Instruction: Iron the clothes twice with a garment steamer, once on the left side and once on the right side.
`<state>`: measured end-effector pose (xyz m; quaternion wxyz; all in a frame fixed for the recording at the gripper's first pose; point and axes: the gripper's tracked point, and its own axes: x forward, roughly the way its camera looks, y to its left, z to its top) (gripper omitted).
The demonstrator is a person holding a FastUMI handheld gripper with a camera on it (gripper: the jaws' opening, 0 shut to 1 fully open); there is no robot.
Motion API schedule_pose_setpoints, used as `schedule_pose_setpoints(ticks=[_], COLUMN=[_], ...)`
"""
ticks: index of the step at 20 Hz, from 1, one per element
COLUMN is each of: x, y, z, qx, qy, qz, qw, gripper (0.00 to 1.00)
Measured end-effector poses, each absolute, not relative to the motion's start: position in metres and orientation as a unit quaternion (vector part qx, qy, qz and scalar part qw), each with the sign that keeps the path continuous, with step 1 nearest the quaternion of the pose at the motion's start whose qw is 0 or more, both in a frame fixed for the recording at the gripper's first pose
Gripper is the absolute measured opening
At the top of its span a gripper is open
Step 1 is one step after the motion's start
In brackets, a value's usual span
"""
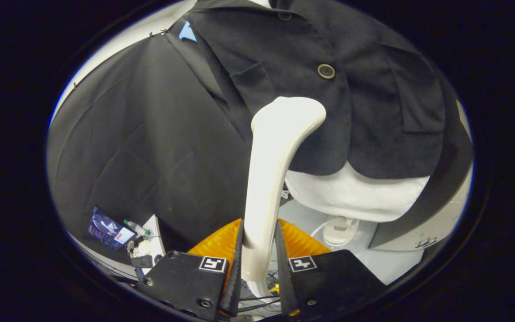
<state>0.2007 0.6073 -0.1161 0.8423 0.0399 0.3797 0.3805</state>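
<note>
Against the booth's dark wall, we hold the garment steamer (270, 179) clamped in our hand-held gripper (259, 264), its handle running straight ahead, head meeting the dark jacket (365, 120) on a mannequin.

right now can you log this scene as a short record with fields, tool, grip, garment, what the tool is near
tool: white garment steamer, handle running up between the fingers
gripper: gripper shut on the steamer handle, both fingers pressing its sides
steamer head: up against the front of the dark jacket, just below a brown button
garment: jacket worn by a white mannequin torso, whose bare lower part shows under the hem
backdrop: black cloth beside the jacket
steam: none visible
</note>
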Motion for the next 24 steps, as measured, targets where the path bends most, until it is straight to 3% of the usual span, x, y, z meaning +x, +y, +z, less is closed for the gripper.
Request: schedule_pose_setpoints(ticks=[10, 16, 24], x=[0.159, 0.139, 0.103], y=[0.502, 0.375, 0.181], z=[-0.087, -0.049, -0.039], qx=[0.081, 0.111, 0.129], qy=[0.334, 0.279, 0.235], qz=[0.372, 0.338, 0.241], qw=[0.862, 0.892, 0.933], gripper=[0.38, 0.38, 0.38])
